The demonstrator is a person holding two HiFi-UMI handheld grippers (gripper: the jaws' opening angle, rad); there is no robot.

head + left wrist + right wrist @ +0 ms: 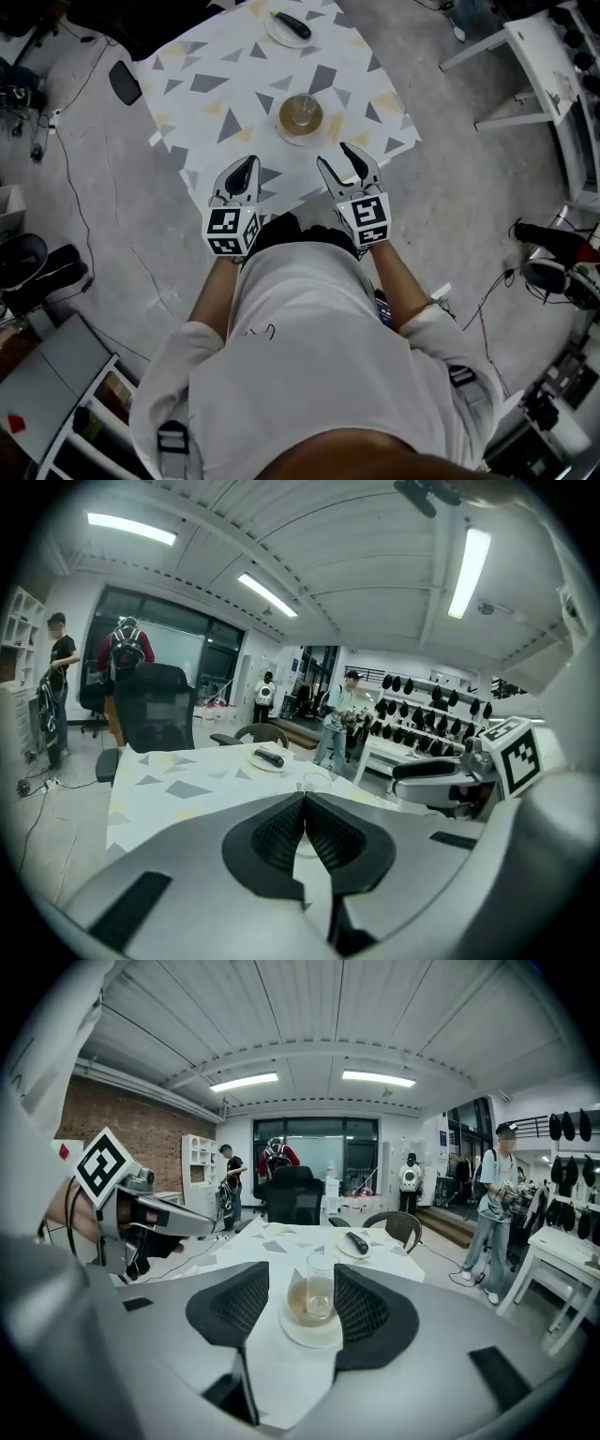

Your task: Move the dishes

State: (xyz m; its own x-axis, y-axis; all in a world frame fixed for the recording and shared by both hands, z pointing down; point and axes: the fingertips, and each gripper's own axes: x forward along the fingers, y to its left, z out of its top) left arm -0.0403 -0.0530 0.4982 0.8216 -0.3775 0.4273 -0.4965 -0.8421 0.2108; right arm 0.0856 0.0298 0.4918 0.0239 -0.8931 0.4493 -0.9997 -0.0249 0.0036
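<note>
One desk [216, 103] carries everything, covered in a white cloth printed with grey and tan triangles, standing on a grey floor [450, 187]; you stand at its near edge, both arms held forward over it; a black chair [292, 1199] stands at the far end.

Your left claw [247, 166] hangs over the near part of the desk with its ribbed pads pressed together and nothing between them; in the left gripper view the tips meet in a closed seam [303, 797].

Your right claw [337, 157] is beside it, spread wide and empty; in the right gripper view the gap [301, 1269] frames the glass, but the head view shows the tips short of the plate, near it and not touching.

A plate [300, 141] with a brown centre and pale rim sits mid-desk, just ahead of the right claw; a second plate [278, 36] lies at the far end, well apart from the first.

A clear glass [301, 111] stands upright on the near plate [309, 1337]; a dark oblong object [292, 24] lies across the far one; what it is cannot be told.
</note>
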